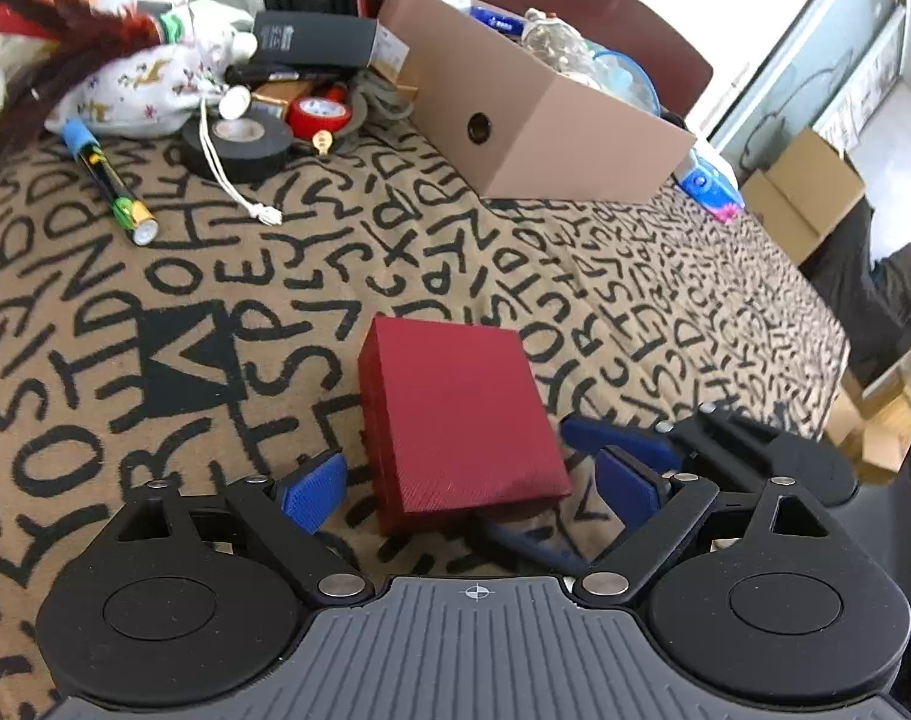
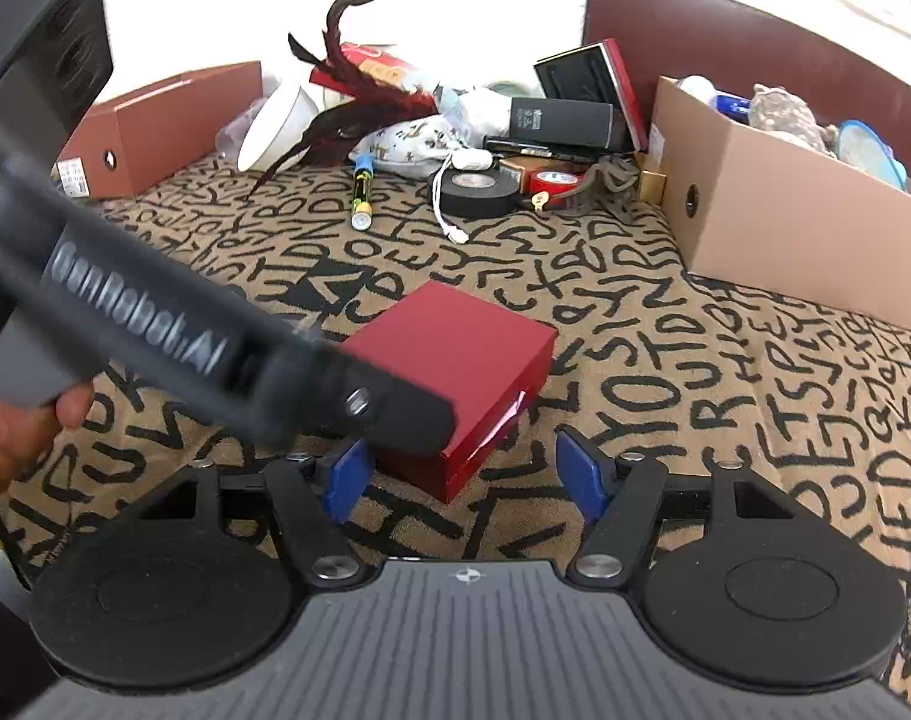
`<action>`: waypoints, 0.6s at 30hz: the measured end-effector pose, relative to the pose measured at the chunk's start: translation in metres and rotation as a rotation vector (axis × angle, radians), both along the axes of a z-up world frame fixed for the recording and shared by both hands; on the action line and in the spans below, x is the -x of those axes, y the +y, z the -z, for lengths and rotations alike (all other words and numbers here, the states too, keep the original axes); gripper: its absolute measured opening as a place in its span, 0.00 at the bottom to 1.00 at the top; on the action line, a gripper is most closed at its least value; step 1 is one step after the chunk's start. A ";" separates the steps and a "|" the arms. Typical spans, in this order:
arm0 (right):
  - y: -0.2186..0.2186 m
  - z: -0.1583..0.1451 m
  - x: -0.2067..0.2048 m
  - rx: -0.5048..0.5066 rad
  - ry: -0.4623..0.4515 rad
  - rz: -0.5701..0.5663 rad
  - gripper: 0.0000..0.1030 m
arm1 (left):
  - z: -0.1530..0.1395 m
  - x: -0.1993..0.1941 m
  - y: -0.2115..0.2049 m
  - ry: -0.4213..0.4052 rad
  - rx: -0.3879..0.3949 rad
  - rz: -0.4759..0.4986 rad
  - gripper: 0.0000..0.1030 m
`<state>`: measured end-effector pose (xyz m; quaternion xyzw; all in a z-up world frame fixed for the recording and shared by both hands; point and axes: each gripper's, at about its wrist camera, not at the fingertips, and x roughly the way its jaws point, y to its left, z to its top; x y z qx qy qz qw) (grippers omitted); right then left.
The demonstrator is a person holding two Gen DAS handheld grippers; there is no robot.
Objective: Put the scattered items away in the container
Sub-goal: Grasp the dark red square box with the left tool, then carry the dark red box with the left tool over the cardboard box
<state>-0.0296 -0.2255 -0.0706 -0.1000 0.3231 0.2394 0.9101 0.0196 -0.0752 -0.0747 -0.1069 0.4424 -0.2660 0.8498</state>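
Step in hand: both grippers are set about the red box (image 1: 461,420), the grasp not yet made, as I judge it
Left gripper (image 1: 473,489): fingers (image 1: 311,492) stand wide; the box lies between them, its near corner just inside the tips; a gap shows between each blue pad and the red sides, so nothing is held
Right gripper (image 2: 467,477): fingers (image 2: 578,477) stand fairly wide and bare; the near corner of the box sits just ahead of the gap between them; the left gripper's black body crosses in front and hides the left part of the box
Red box: flat on the lettered cloth (image 1: 155,300) over the tabletop, lid shut, skewed so that a corner points back toward the fingers
Container: the open cardboard box (image 1: 551,120) stands well beyond the fingertips and to their right, already holding a few things
Other clutter: black tape roll (image 1: 239,141), red tape roll (image 1: 318,114), batteries (image 1: 110,180) and a drawstring pouch (image 1: 137,90) lie far ahead of the fingers, to the left of the container
Next move, as a judgement: the fingers should close on opposite flat sides of the box, not on its corner, since the skew invites it to twist out; once firm, lift it clear of the cloth and carry it forward and right over the container's near wall
Risk: the two grippers crowd one another at the same corner
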 end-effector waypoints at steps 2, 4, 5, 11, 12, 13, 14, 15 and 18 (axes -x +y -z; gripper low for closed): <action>0.002 0.000 0.000 -0.003 -0.002 -0.012 0.69 | 0.001 -0.003 -0.002 0.001 0.013 0.029 0.88; 0.003 0.000 -0.001 -0.003 -0.005 -0.020 0.69 | 0.002 -0.004 -0.005 0.002 -0.008 0.045 0.85; 0.004 -0.001 -0.002 -0.006 -0.004 -0.019 0.69 | 0.002 -0.006 -0.006 0.002 -0.017 0.052 0.84; 0.005 -0.001 -0.006 -0.027 0.011 -0.033 0.68 | 0.003 -0.016 -0.004 0.028 -0.001 0.031 0.84; 0.006 -0.001 -0.007 -0.026 0.010 -0.035 0.68 | 0.004 -0.017 -0.004 0.034 0.003 0.039 0.83; 0.007 -0.001 -0.007 -0.024 0.012 -0.038 0.68 | 0.004 -0.017 -0.005 0.033 -0.006 0.042 0.81; 0.007 0.000 -0.008 -0.023 0.014 -0.041 0.68 | 0.004 -0.017 -0.006 0.026 -0.020 0.043 0.80; 0.008 0.000 -0.008 -0.023 0.013 -0.038 0.68 | 0.004 -0.018 -0.006 0.022 -0.025 0.047 0.80; 0.006 0.002 -0.011 -0.040 0.020 -0.026 0.68 | 0.005 -0.022 -0.005 0.035 -0.018 0.034 0.81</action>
